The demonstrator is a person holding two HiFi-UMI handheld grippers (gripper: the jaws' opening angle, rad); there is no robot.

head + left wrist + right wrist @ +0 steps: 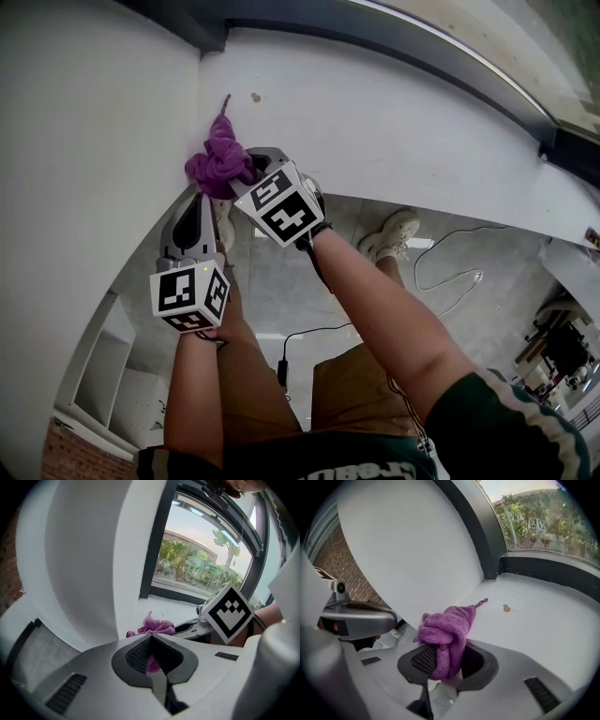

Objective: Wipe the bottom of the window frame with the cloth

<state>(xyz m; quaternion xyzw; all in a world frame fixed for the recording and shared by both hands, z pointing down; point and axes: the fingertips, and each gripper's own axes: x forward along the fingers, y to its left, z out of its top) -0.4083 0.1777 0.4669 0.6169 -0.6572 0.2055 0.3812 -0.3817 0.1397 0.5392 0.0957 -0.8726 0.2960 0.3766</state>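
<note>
Right gripper [440, 665] and left gripper [151, 658] both pinch the cloth [219, 161] in the sill [403, 122] corner; wall [84, 141] at 9 o'clock, bare sill toward 3 o'clock.

Two tongs, left [152, 660] and right [440, 662]; one purple cloth [220, 159]; one sill spot [256, 97].

Head view looks steeply down; gripper views skim the sill [543, 616], seemingly close, sharing the cloth [447, 630] at 12 o'clock
</note>
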